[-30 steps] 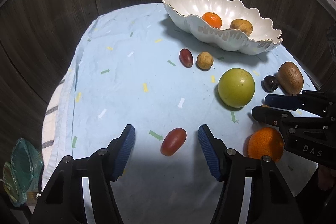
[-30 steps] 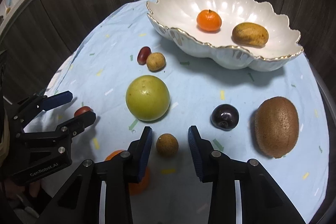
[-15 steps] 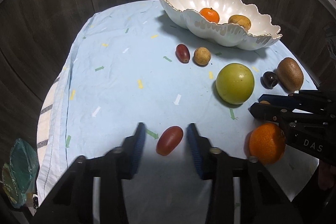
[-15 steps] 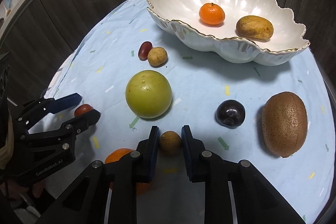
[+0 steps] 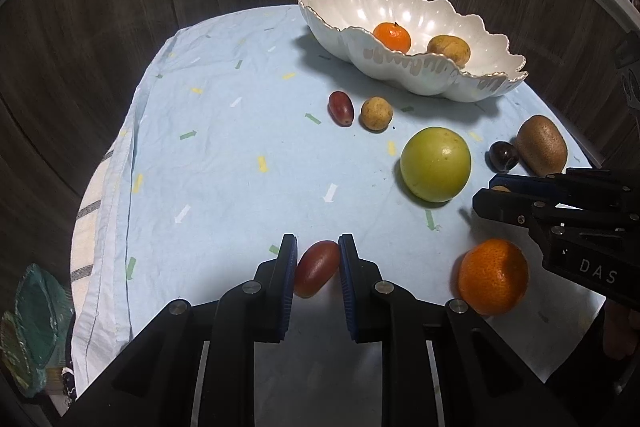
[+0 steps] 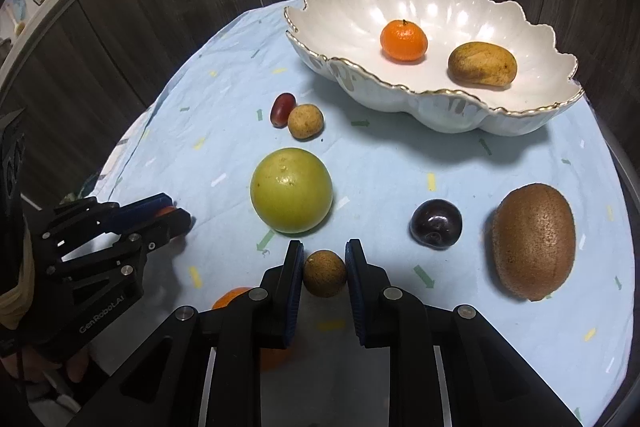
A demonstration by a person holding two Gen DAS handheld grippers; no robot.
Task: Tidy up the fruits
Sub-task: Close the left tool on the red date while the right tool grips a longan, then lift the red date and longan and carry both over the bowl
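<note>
My left gripper (image 5: 318, 255) is shut on a red oblong grape (image 5: 316, 268) low over the blue cloth. My right gripper (image 6: 323, 267) is shut on a small tan longan (image 6: 324, 273); it also shows in the left wrist view (image 5: 486, 193). The white scalloped bowl (image 6: 360, 27) at the back holds a mandarin (image 6: 403, 40) and a yellow-brown fruit (image 6: 482, 63). On the cloth lie a green apple (image 6: 291, 195), a dark plum (image 6: 435, 223), a kiwi (image 6: 534, 241), an orange (image 5: 493, 275), another red grape (image 5: 341, 108) and another longan (image 5: 376, 113).
The round table wears a light blue cloth (image 5: 224, 155) with small arrow prints, over a striped cloth at the left edge. Dark wood panels stand behind. A green plastic bag (image 5: 28, 307) lies off the table's left. My left gripper shows in the right wrist view (image 6: 160, 215).
Both grippers have closed: the left one on the red grape, the right one on the small longan. Both cameras have risen a little and the table fruits look farther.
</note>
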